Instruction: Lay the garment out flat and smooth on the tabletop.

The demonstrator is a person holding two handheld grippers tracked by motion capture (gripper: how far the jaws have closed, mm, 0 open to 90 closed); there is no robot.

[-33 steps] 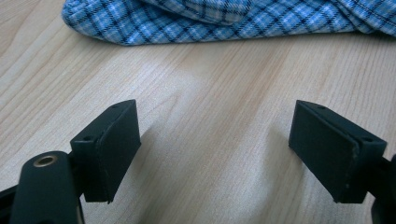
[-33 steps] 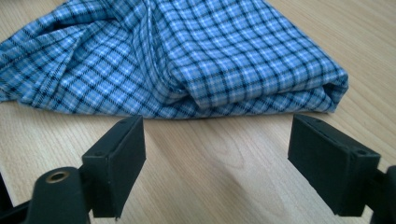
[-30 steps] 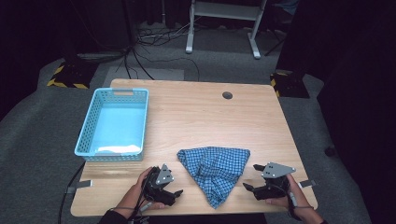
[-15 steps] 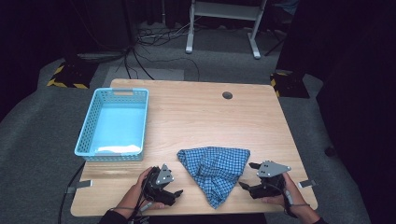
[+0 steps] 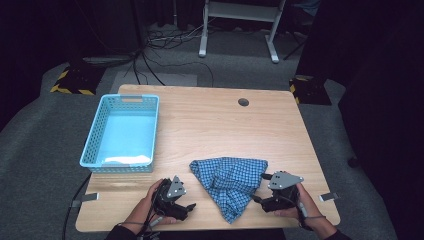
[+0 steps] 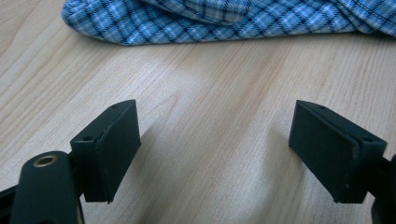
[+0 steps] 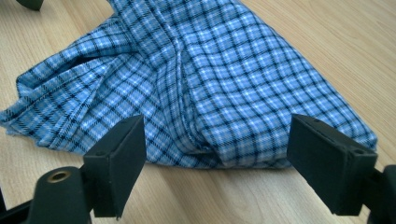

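Cloth: crumpled blue-and-white checked cloth (image 5: 230, 180) lies at the near table edge, between both grippers.
Left gripper (image 6: 224, 154): jaws spread, empty, short of the cloth.
Right gripper (image 7: 224, 163): jaws wide, nothing between them, at the cloth's edge.
Risk: pinching several bunched layers could drag the whole heap.

Both hands rest low at the near edge, each holding tongs. The left tongs (image 5: 189, 206) point right with jaws spread wide; the right tongs (image 5: 259, 189) point left, jaws likewise apart.
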